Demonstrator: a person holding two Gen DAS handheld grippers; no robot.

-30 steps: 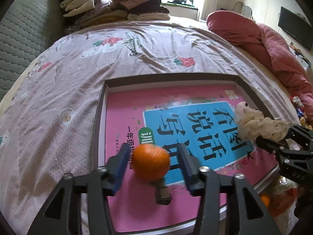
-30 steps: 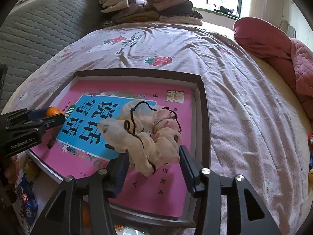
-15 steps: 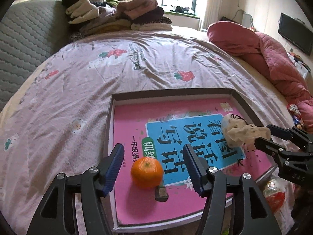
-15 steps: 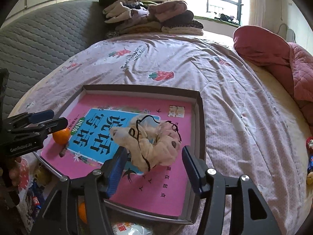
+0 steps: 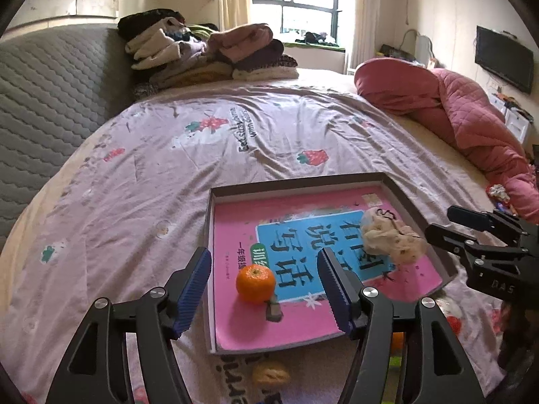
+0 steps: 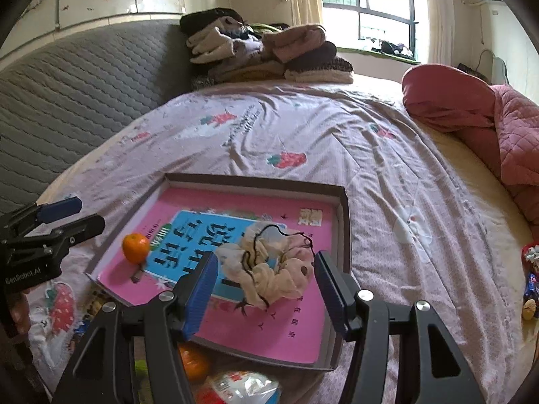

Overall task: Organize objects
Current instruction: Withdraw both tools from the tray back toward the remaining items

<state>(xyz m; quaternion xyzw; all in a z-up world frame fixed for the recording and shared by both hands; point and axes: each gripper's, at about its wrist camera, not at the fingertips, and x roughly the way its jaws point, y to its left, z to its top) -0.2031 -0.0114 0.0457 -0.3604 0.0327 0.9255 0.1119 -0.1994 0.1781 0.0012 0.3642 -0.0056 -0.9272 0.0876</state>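
A shallow dark-rimmed tray (image 5: 296, 181) lies on the bed, a pink and blue book (image 5: 303, 320) flat inside it. An orange mandarin (image 5: 255, 282) sits on the book's near left corner, a small dark object (image 5: 273, 309) beside it. A cream scrunchie with a black hair tie (image 5: 390, 239) lies on the book's right side. My left gripper (image 5: 264, 286) is open and empty, pulled back from the mandarin. My right gripper (image 6: 266, 286) is open and empty, just short of the scrunchie (image 6: 273, 269). The mandarin (image 6: 135, 247) and the tray (image 6: 343, 202) also show in the right wrist view.
The bed has a lilac strawberry-print sheet (image 5: 202, 155). Folded clothes (image 5: 209, 50) are stacked at the far end, and a red quilt (image 5: 471, 124) lies at the right. Snack packets (image 6: 242, 387) and another mandarin (image 6: 193, 360) lie below the tray's near edge.
Both grippers have opened wider and drawn back and upward. The left has released the mandarin and the right the scrunchie; both now rest on the book.
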